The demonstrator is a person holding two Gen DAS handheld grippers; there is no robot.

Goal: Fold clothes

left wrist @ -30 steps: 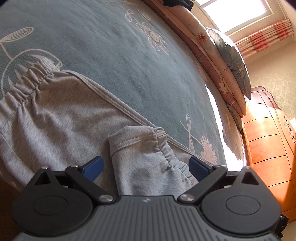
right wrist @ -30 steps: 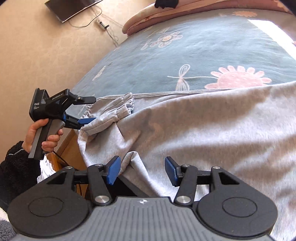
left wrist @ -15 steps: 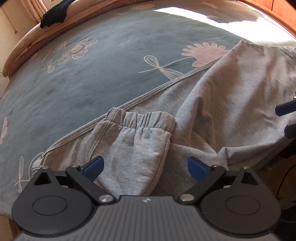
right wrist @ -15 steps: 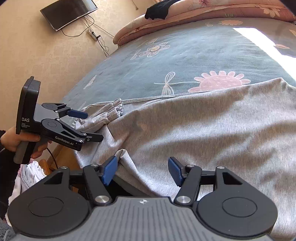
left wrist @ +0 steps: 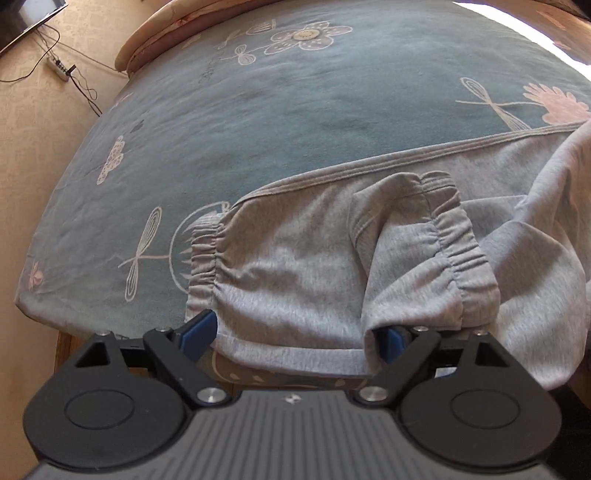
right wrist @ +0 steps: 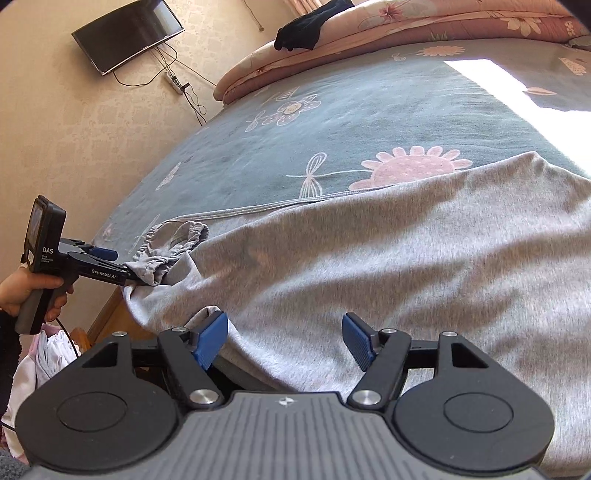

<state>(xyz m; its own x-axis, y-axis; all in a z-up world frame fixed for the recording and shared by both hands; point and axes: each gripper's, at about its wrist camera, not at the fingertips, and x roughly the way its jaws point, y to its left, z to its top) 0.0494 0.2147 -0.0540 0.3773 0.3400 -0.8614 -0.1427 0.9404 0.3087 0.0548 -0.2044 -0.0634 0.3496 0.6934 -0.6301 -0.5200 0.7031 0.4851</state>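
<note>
Jaws of the left gripper (left wrist: 297, 338) have just been narrowing yet stand released around the grey trousers' (left wrist: 295, 273) cuffed leg ends, while the right gripper (right wrist: 284, 338), just widened, has let go of the hem between its jaws. Since a second ago the left gripper has swung to face the cuffs on the bed (left wrist: 280, 110), so I judge a fresh grasp is next.

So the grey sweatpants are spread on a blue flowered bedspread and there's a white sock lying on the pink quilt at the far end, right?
Not quite: the sock on the pink quilt is black, as the right wrist view shows. The grey sweatpants do lie on the blue flowered bedspread.
</note>
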